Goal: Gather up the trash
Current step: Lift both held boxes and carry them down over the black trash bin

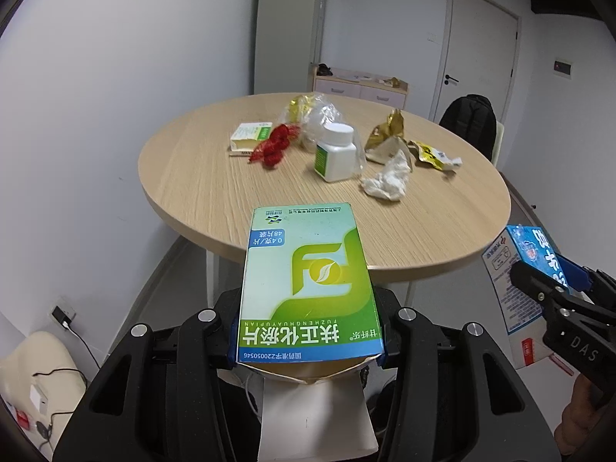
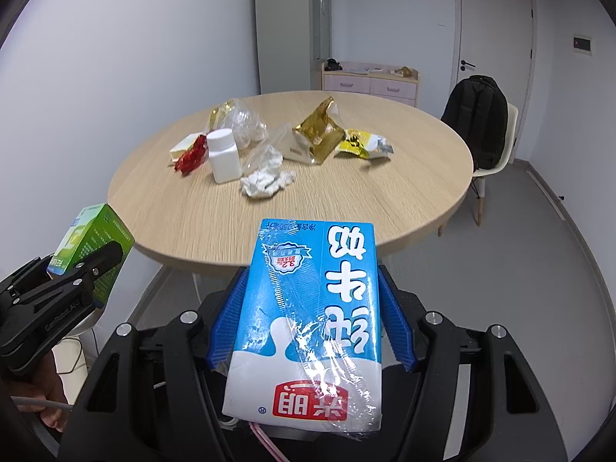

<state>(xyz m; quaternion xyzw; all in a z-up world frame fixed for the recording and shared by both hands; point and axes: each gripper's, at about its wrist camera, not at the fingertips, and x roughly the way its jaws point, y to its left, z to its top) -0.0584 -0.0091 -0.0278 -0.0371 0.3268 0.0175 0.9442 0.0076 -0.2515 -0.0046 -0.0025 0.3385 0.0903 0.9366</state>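
Above the near edge of a round, light-wood surface point(image 1: 215, 192), two pieces of trash are held off the tabletop, one in each gripper. A green-and-white cardboard medicine box point(image 1: 308, 288) is clamped between the fingers point(image 1: 233, 342) of the left gripper point(image 1: 308, 342), its torn lower flap hanging open toward the camera. A blue-and-white milk carton point(image 2: 308, 319), with a clear wrapped straw stuck on its face, is pinched at its lower half between the ribbed blue fingers point(image 2: 225, 323) of the right gripper point(image 2: 312, 327).

Each carton is seen side-on from the opposite camera: the milk carton at the right edge of the left wrist view, the medicine box at the left edge of the right wrist view. Only in the left wrist view is the green label of the white plastic pill bottle point(image 1: 335, 152) shown; in the right wrist view its plain side is presented. A black backpack on a pale chair point(image 2: 477, 131) is seen in full only from the right wrist.

Left on the surface, well beyond both grippers, are a crumpled white tissue point(image 1: 387, 179), a red mesh net point(image 1: 275, 146), a small green-and-cream box point(image 1: 248, 138), a clear plastic bag point(image 1: 319, 119), a torn gold foil pouch point(image 1: 385, 134) and a yellow snack wrapper point(image 1: 433, 156).
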